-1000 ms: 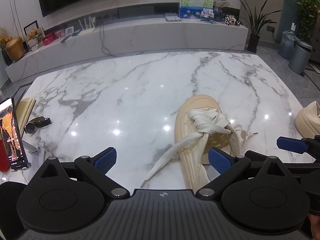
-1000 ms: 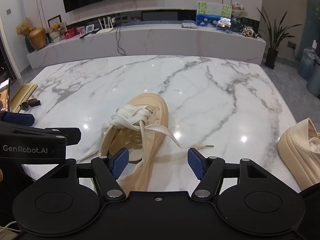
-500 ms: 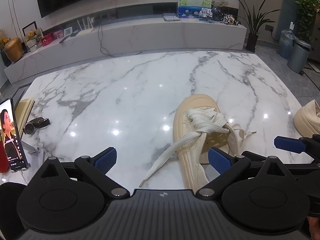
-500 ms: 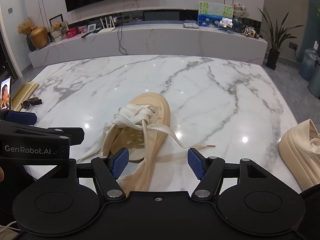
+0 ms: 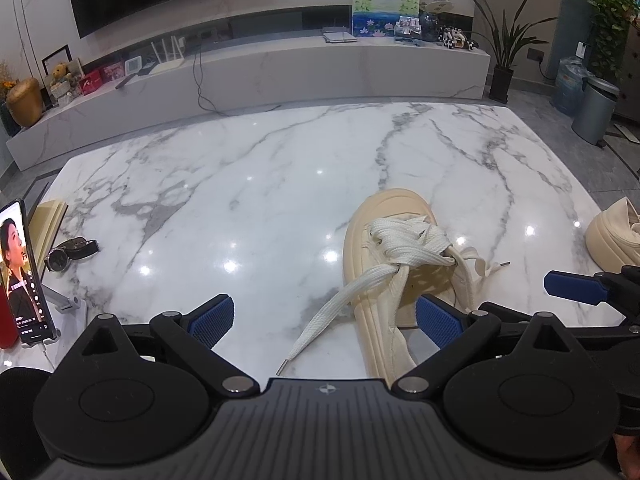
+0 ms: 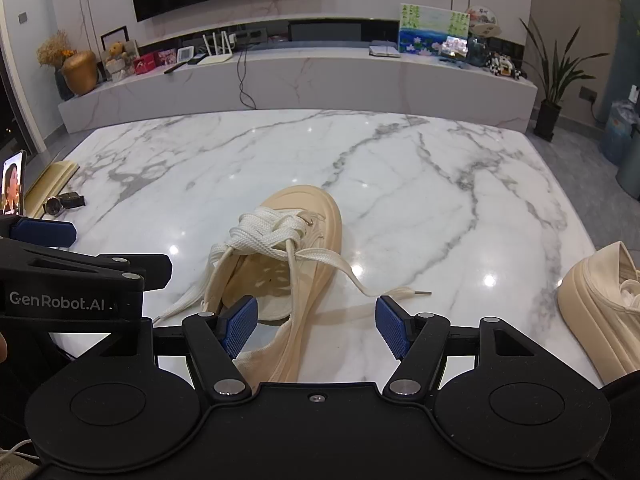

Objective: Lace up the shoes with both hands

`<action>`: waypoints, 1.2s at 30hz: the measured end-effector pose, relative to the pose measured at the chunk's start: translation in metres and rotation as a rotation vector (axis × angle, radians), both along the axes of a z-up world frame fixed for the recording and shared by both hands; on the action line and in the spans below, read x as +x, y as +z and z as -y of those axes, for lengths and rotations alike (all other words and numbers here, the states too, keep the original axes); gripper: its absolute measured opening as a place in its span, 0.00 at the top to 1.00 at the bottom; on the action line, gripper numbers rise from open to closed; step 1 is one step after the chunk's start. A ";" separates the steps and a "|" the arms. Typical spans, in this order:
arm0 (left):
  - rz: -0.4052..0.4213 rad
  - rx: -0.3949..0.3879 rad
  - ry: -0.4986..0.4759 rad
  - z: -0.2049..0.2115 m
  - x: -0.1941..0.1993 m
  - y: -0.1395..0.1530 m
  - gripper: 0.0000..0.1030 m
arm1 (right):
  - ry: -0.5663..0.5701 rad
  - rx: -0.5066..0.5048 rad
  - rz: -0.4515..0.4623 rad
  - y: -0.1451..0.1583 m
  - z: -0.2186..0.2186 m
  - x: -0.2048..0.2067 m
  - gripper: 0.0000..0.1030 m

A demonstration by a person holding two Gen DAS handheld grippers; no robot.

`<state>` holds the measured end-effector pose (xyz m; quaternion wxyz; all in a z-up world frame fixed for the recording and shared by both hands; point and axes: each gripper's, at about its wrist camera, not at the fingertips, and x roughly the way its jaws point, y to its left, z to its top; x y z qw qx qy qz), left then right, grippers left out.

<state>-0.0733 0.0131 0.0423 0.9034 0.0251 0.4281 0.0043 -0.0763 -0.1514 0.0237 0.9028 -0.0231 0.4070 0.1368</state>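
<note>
The cream shoe [image 6: 296,264] lay near the middle of the marble surface [image 6: 400,168]. Both tools, left tool [image 5: 324,316] and right tool [image 6: 316,326], were wide open, holding nothing. Its lace [image 6: 344,270] looked soft and floppy; grab near the hard tip [image 6: 422,292] at three o'clock.

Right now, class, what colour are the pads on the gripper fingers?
Blue, with a ribbed texture; the pads show best in the right wrist view.

shoe [image 6: 296,248] mid-table [image 6: 400,168] | second shoe [image 6: 596,304] right edge | phone [image 5: 20,272], watch [image 5: 68,254] left edge
</note>
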 end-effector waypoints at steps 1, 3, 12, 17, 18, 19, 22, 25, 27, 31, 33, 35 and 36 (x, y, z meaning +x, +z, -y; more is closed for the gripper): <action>0.000 0.000 0.000 0.000 0.000 0.000 0.04 | 0.000 -0.001 0.000 0.000 0.000 0.000 0.39; 0.000 -0.001 0.001 0.001 -0.001 0.001 0.04 | 0.000 -0.002 0.001 0.000 0.000 0.000 0.39; -0.003 -0.006 0.001 0.001 -0.001 0.000 0.04 | 0.000 -0.003 -0.002 0.000 -0.002 0.000 0.39; -0.004 -0.006 0.002 0.002 -0.001 0.000 0.04 | 0.001 -0.003 -0.003 0.000 -0.003 0.000 0.39; -0.004 -0.006 0.002 0.002 -0.001 0.000 0.04 | 0.000 -0.004 -0.003 0.000 -0.003 0.000 0.39; -0.004 -0.006 0.002 0.002 -0.001 0.000 0.04 | 0.000 -0.004 -0.003 0.000 -0.003 0.000 0.39; -0.005 -0.007 0.001 0.002 -0.001 0.000 0.05 | 0.000 -0.004 -0.004 0.000 -0.004 0.000 0.39; -0.005 -0.006 0.001 0.002 -0.002 0.000 0.05 | 0.000 -0.004 -0.005 0.000 -0.005 0.001 0.39; -0.006 -0.006 0.002 0.002 -0.001 0.000 0.05 | 0.000 -0.003 -0.005 0.001 0.000 -0.001 0.39; -0.008 -0.011 0.002 0.002 -0.002 0.000 0.05 | 0.000 -0.003 -0.007 0.000 0.000 -0.001 0.39; -0.008 -0.010 0.002 0.002 -0.002 0.000 0.05 | 0.000 -0.003 -0.008 0.000 0.000 0.000 0.39; -0.007 -0.009 0.001 0.002 -0.002 0.000 0.05 | 0.000 -0.003 -0.009 0.000 0.001 0.000 0.39; -0.008 -0.008 0.001 0.002 -0.001 -0.001 0.05 | 0.000 -0.003 -0.010 0.000 0.001 0.000 0.39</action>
